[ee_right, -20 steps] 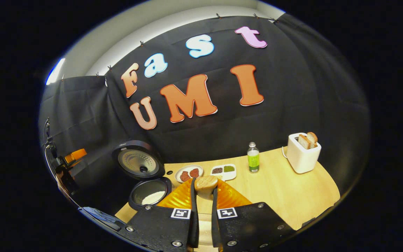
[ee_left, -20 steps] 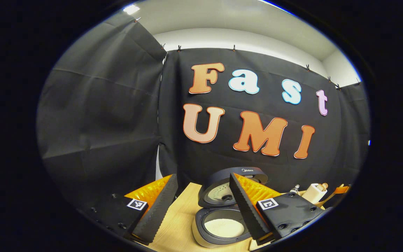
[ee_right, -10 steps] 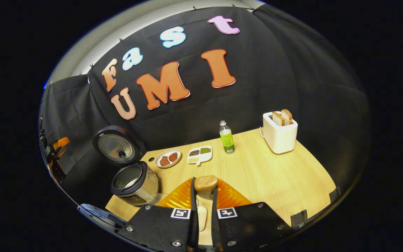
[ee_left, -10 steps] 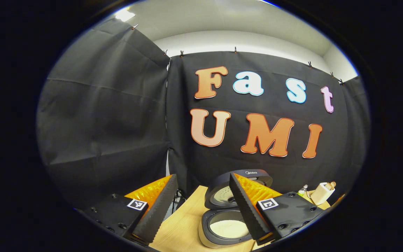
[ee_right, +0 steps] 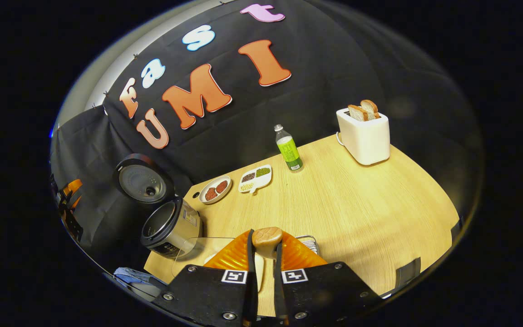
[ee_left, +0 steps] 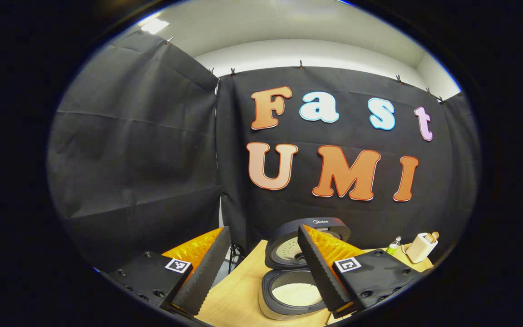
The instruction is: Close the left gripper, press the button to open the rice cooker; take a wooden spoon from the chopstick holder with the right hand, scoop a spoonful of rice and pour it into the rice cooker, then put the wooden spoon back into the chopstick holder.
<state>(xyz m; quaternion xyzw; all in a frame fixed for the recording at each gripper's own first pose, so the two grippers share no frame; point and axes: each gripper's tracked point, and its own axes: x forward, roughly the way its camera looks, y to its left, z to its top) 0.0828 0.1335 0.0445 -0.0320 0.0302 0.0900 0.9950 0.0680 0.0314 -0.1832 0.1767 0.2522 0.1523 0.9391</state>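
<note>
The wooden spoon (ee_right: 266, 237) is clamped between the closed fingers of the right gripper (ee_right: 264, 254), its long axis running forward along them and its rounded end protruding past the tips. The chopstick holder (ee_right: 308, 243), a wire rim just right of the fingers near the table's (ee_right: 357, 213) front edge, is mostly hidden. The rice cooker (ee_right: 170, 227) stands open at the left edge with rice inside. The left gripper (ee_left: 261, 268) is released, jaws spread, nearer the cooker. The spoon bowl cannot be made out.
</note>
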